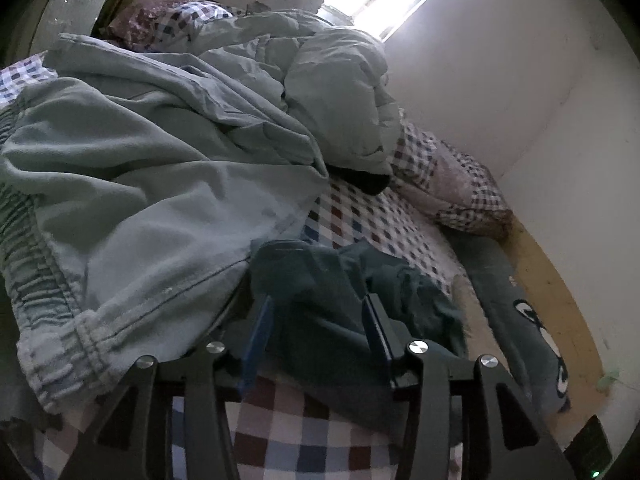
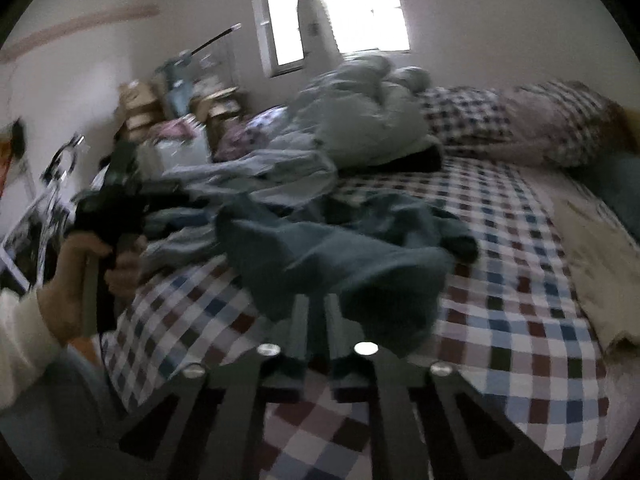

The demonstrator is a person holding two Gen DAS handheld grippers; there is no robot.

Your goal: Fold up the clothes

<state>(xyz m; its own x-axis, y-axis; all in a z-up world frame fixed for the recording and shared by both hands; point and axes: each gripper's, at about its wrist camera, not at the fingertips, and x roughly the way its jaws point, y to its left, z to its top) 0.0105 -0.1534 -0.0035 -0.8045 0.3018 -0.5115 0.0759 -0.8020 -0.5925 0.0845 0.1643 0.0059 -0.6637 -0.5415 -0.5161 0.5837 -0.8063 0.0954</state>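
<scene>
Bedroom, checked bedsheet (image 2: 520,320) as the work surface, window behind, clutter along the far wall. Going left to right: pale blue trousers (image 1: 132,200) with an elastic waistband are piled at the left of the bed, likely waiting their turn. Just right of them lies the dark teal garment (image 2: 320,248) in the middle of the sheet — crumpled, not yet folded. Left gripper (image 1: 316,320) sits over its near edge with jaws parted and cloth between the blue pads; nothing is visibly pinched, so I read it as released. In the right wrist view a hand (image 2: 92,276) holds that tool at the left. Right gripper (image 2: 320,320) has jaws clenched on the garment's near edge, probably to lift or drag it flat. Rumpled duvet and pillows stay at the back right, clear of the folding area.
</scene>
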